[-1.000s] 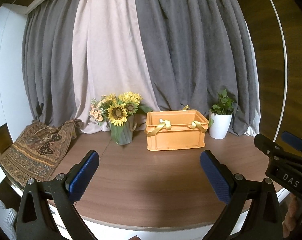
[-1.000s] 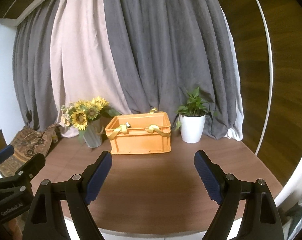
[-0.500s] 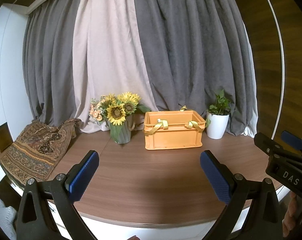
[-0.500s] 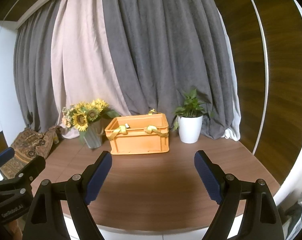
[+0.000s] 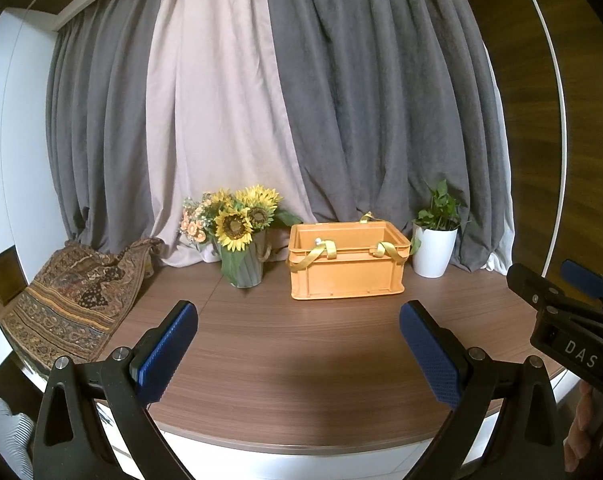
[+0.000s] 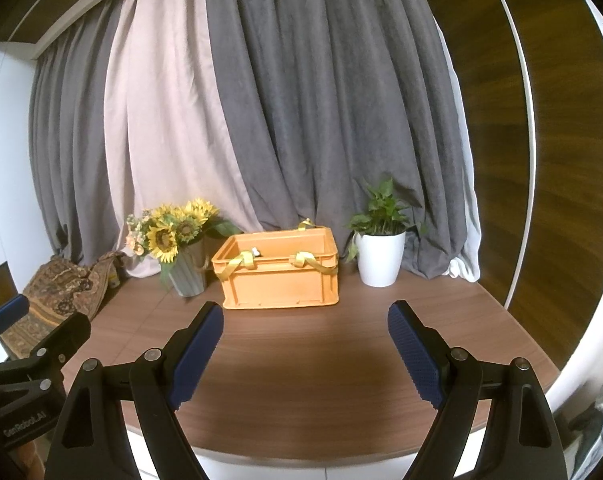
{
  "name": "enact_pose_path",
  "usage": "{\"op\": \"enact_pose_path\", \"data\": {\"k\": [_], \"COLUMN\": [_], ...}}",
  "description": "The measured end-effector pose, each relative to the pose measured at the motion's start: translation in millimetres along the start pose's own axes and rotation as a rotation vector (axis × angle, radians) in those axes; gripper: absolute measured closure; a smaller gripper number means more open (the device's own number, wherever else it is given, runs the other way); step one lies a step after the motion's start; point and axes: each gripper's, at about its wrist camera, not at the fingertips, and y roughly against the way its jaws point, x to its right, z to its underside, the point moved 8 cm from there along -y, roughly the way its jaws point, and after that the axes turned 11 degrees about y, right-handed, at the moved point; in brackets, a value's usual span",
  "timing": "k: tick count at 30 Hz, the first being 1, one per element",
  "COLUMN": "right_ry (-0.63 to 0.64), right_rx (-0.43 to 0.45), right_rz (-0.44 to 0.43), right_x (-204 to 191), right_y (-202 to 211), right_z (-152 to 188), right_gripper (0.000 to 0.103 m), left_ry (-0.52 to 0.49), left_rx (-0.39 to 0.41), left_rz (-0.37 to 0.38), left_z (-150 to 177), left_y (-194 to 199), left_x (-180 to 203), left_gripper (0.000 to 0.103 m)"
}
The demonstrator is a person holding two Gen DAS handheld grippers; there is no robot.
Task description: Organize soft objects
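Observation:
An orange plastic crate (image 5: 343,268) (image 6: 279,276) stands at the back of a round wooden table (image 5: 301,344). Yellow fabric straps (image 5: 321,250) (image 6: 241,264) hang over its front rim; what lies inside is mostly hidden. A patterned brown cloth (image 5: 77,292) (image 6: 61,300) is draped over the table's left edge. My left gripper (image 5: 299,354) is open and empty, held near the table's front edge. My right gripper (image 6: 305,354) is open and empty too, level with it. Each shows at the edge of the other's view.
A grey vase of sunflowers (image 5: 241,240) (image 6: 181,248) stands left of the crate. A white pot with a green plant (image 5: 435,244) (image 6: 381,252) stands right of it. Grey and pale curtains (image 5: 261,100) hang behind the table.
Both grippers have drawn back and up a little from the table; the crate looks slightly smaller. Nothing on the table has moved.

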Motion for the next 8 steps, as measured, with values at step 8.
{"op": "enact_pose_path", "data": {"k": [8], "right_ry": [0.001], "right_rx": [0.0], "right_rz": [-0.001], "right_x": [-0.5], "right_y": [0.0], "right_z": [0.1], "right_gripper": [0.018], "left_ry": [0.005], "left_rx": [-0.006], "left_rz": [-0.006], "left_z": [-0.3], "left_y": [0.2], "left_x": [-1.8], "left_gripper": [0.0]}}
